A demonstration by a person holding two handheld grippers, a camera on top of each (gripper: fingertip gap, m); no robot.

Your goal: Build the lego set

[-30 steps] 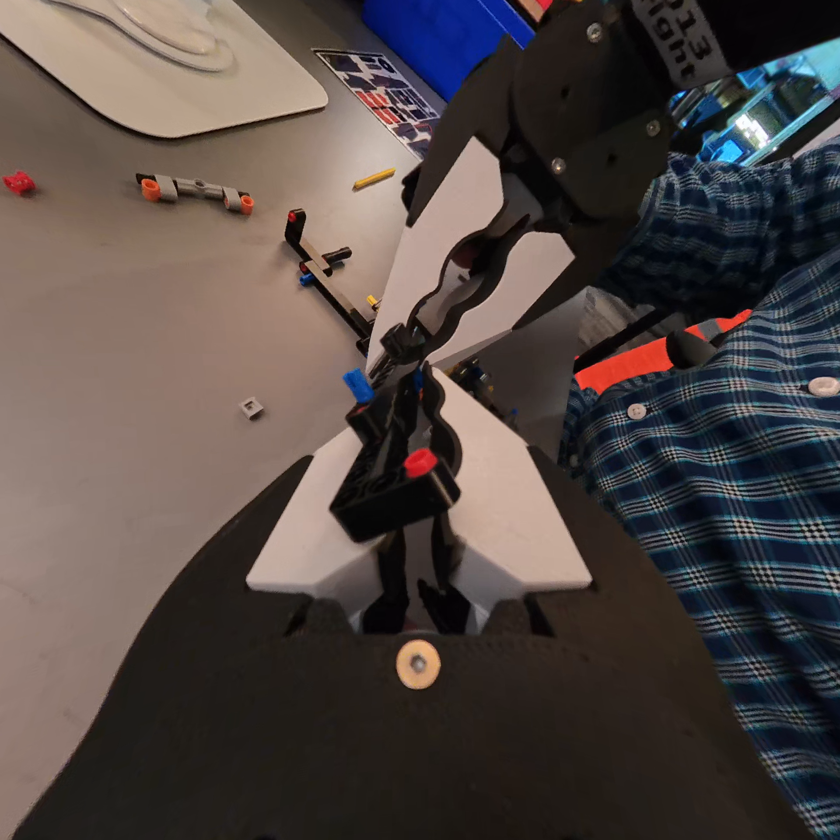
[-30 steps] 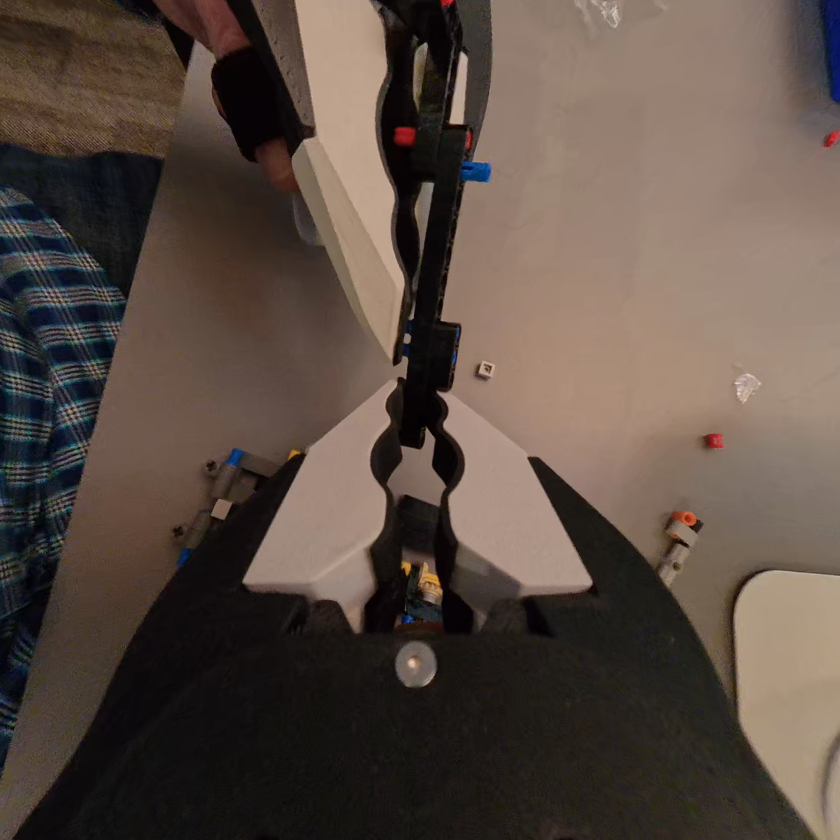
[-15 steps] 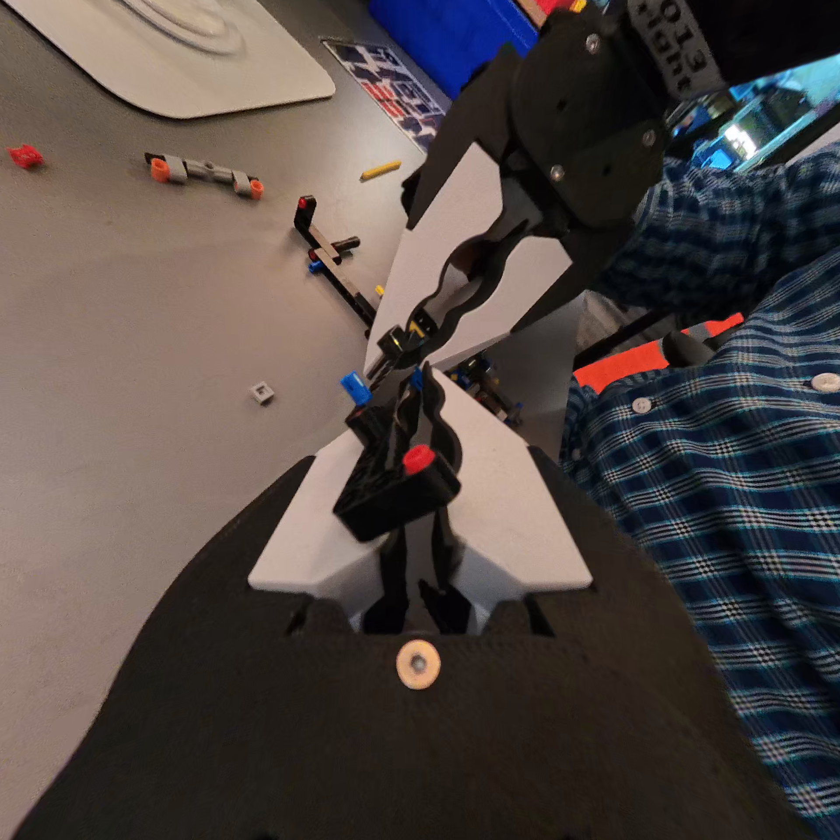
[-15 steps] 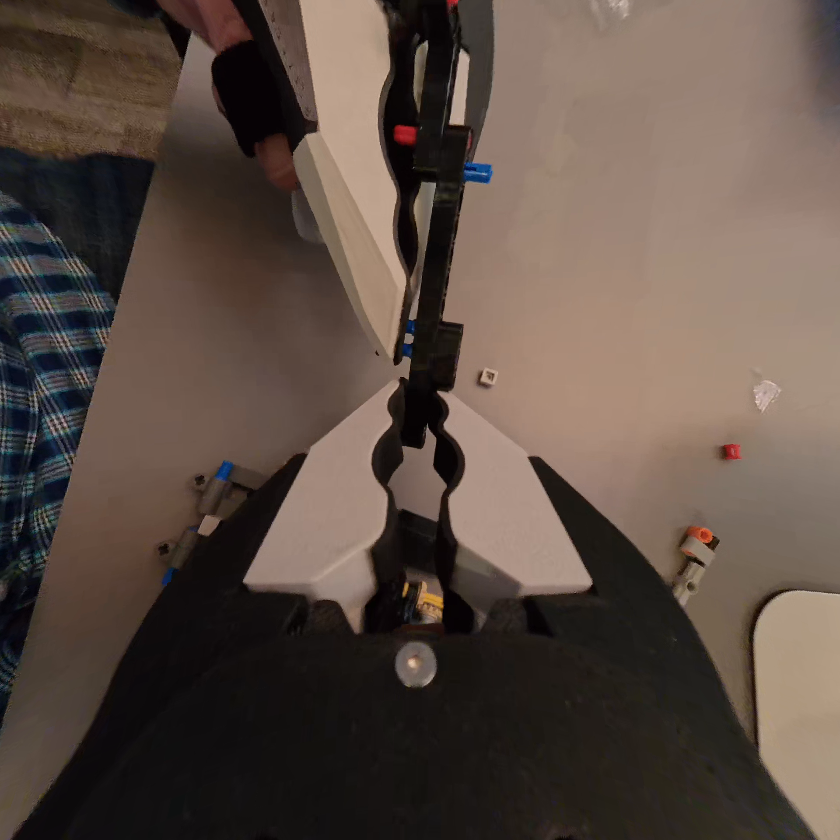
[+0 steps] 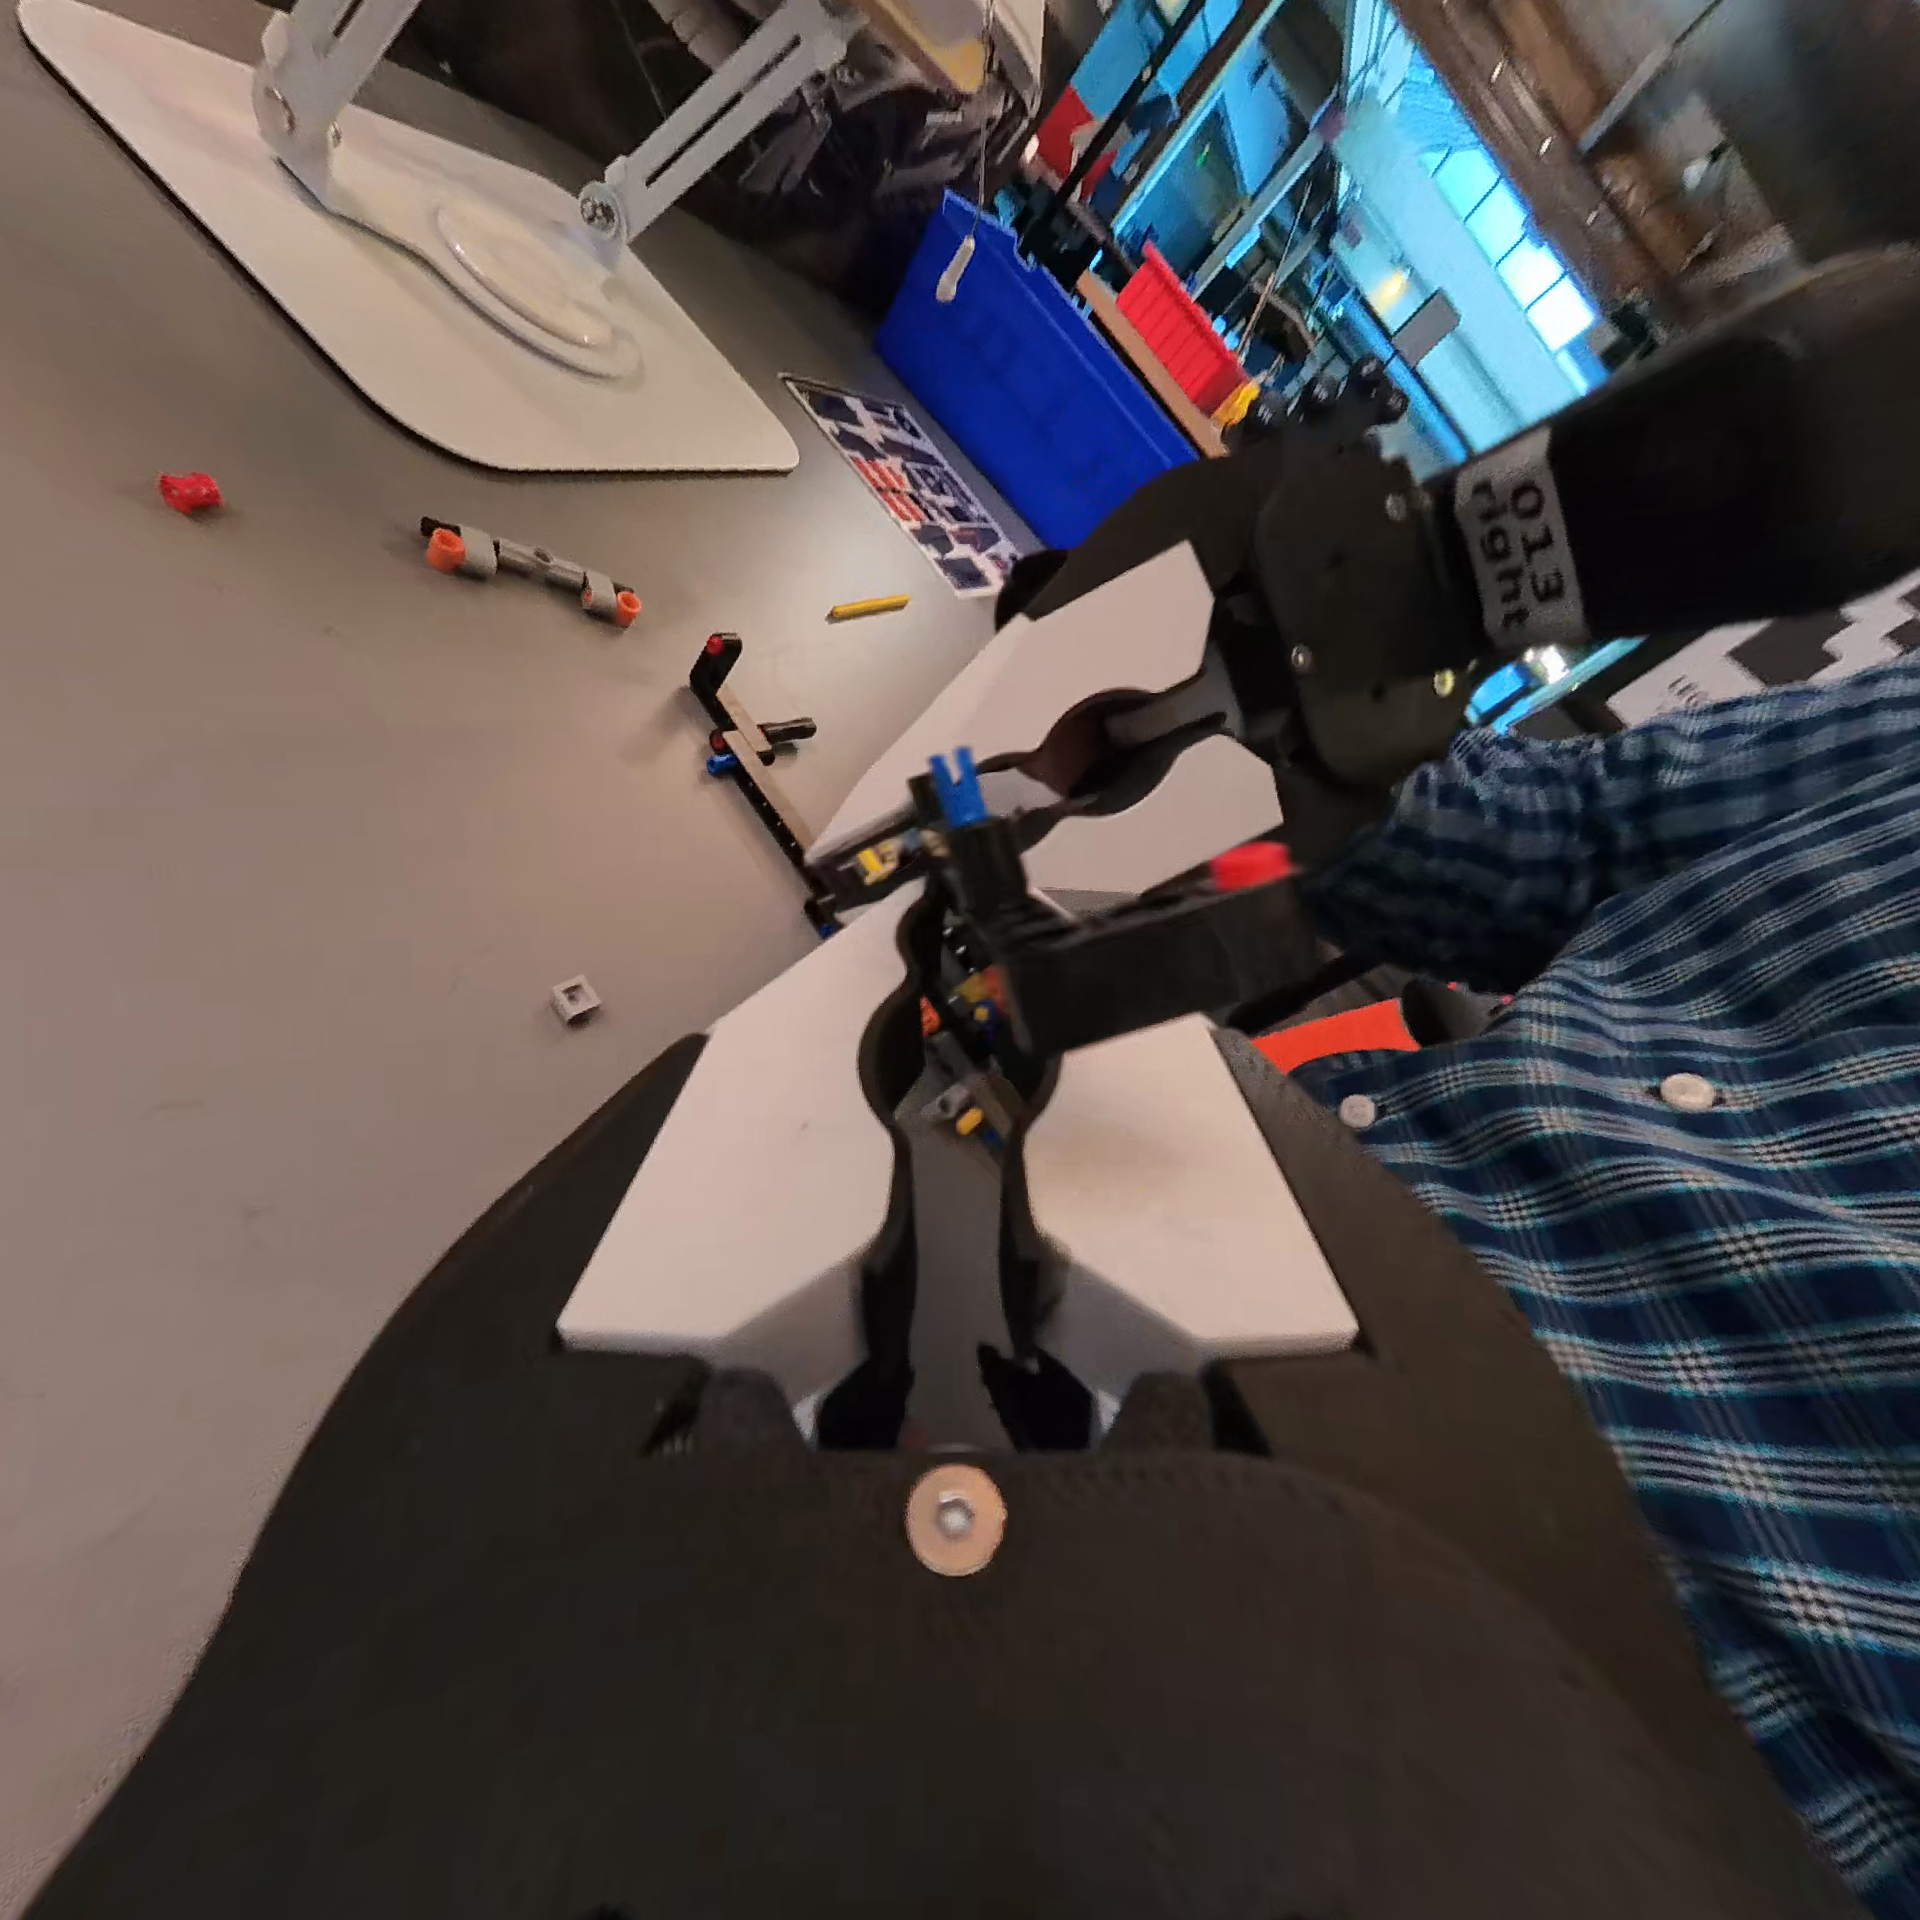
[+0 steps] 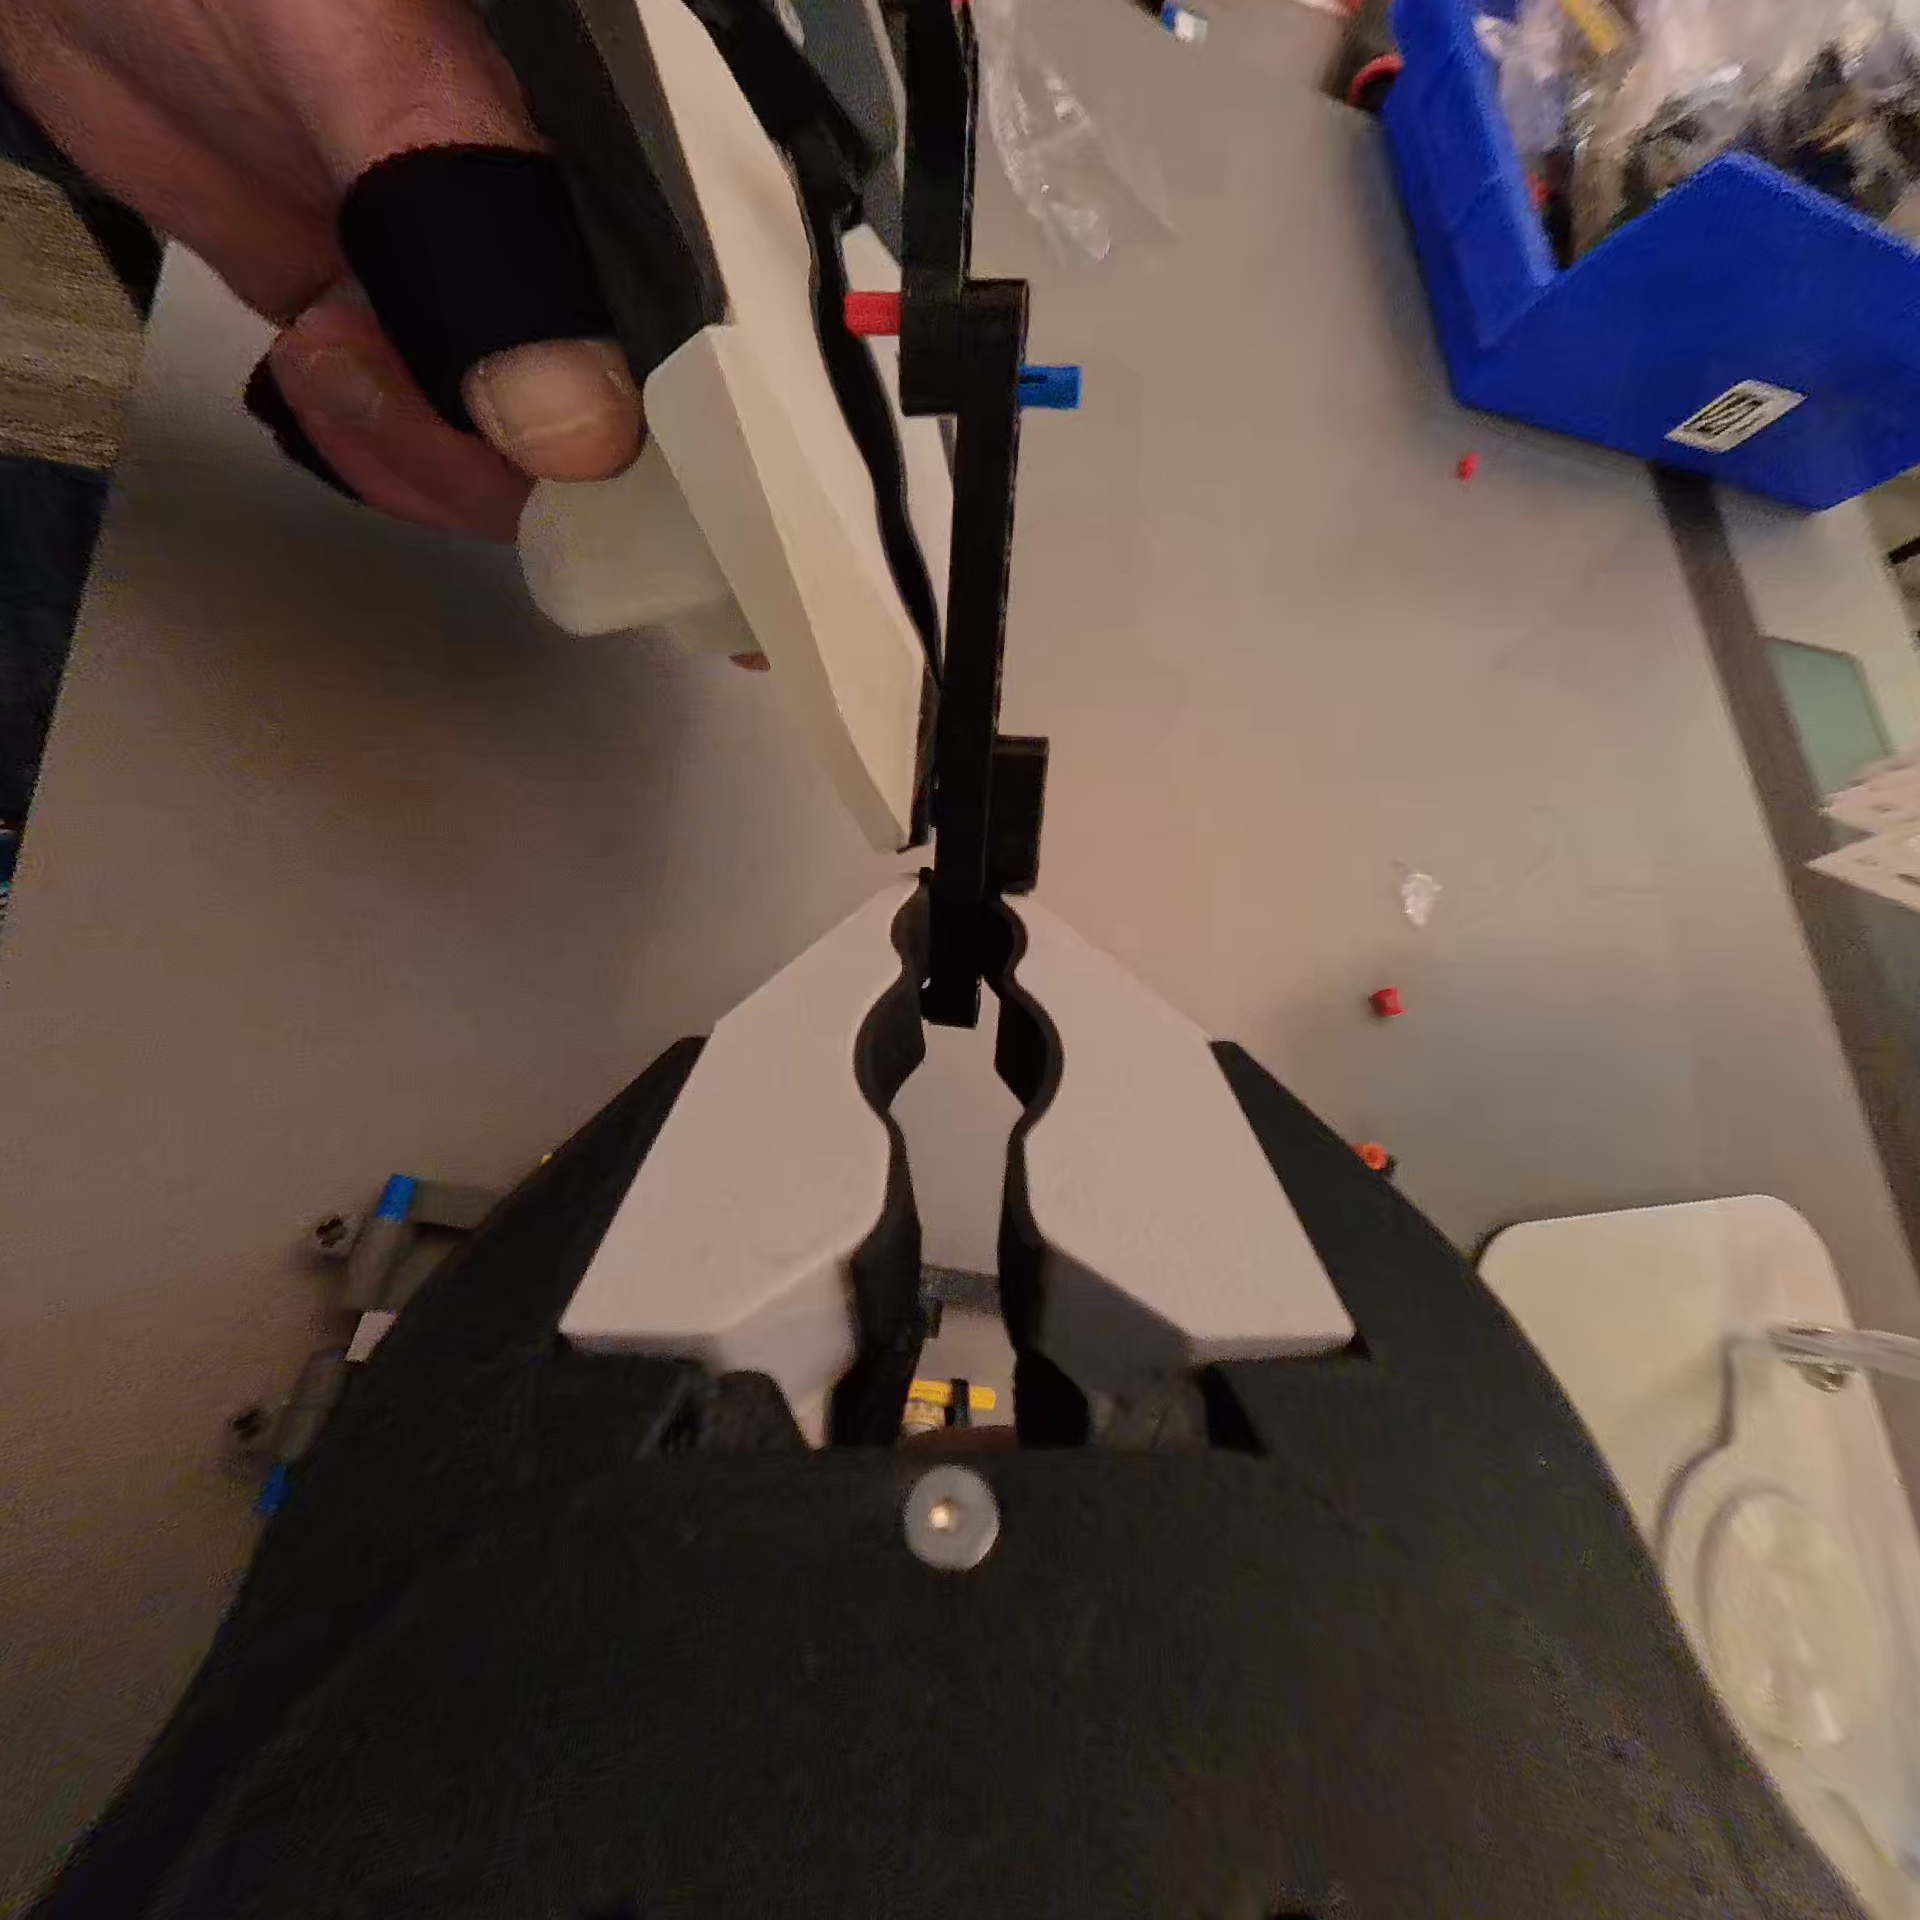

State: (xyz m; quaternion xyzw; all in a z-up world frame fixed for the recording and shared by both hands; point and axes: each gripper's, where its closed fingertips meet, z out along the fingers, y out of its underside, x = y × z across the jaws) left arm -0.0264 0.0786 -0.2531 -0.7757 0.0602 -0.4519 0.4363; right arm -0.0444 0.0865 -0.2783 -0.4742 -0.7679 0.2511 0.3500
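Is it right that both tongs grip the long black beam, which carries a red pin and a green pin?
Not quite. Both tongs, right and left, grip the black beam with its red pin, but the other pin is blue, as the right wrist view shows.

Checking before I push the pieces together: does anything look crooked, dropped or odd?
Nothing broken. Both claws, left claw and right claw, pinch the black beam assembly in mid-air. Loose bits lie scattered on the table: a red piece, a small grey square and a yellow pin.
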